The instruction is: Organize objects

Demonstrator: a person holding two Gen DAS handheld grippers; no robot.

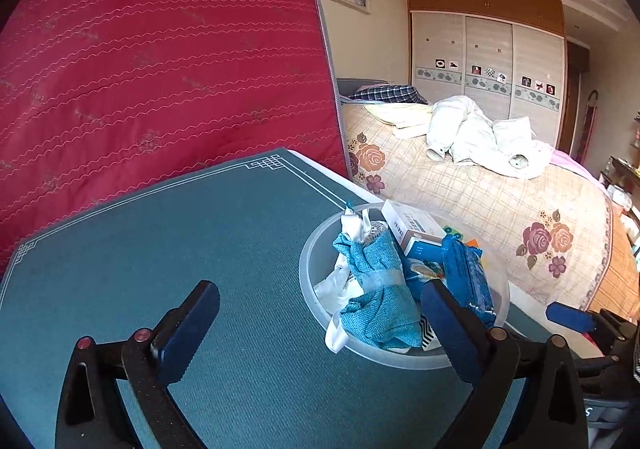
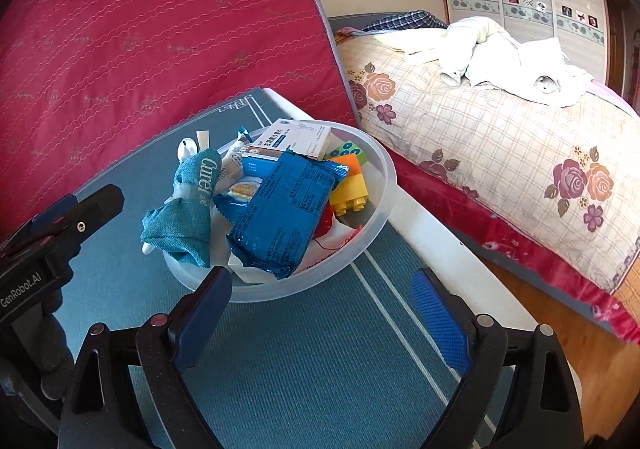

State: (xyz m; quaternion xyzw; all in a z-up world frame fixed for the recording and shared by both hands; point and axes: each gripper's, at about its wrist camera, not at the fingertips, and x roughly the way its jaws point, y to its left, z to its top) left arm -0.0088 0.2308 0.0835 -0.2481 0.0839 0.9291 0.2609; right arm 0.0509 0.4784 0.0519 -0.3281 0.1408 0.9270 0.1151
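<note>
The bowl (image 2: 376,185), a translucent plastic container, stood on the teal mat (image 2: 280,361) near the far right corner of the surface, with the bed (image 2: 500,153) beyond it at about 2 o'clock. It held the gathered items: a blue snack packet (image 2: 280,217) lying across the middle, a rolled teal cloth pouch (image 2: 188,217) at its 9 o'clock side, a white medicine box (image 2: 298,137) at 12 o'clock, and coloured toy bricks (image 2: 350,185) at 3 o'clock. The left gripper (image 1: 320,329) had its jaws spread wide with nothing between the pads; its right finger (image 1: 448,325) overlapped the bowl's near side in the left wrist view, and contact could not be judged. The right gripper (image 2: 320,309) also had its jaws spread and empty, positioned just short of the bowl's near rim at 6 o'clock. No loose item was visible on the mat in either view. The collecting step therefore appeared complete, both tools having let go. The next move, as judged, called for clearing both tools from the bowl without snagging the rim or the overhanging pouch.
</note>
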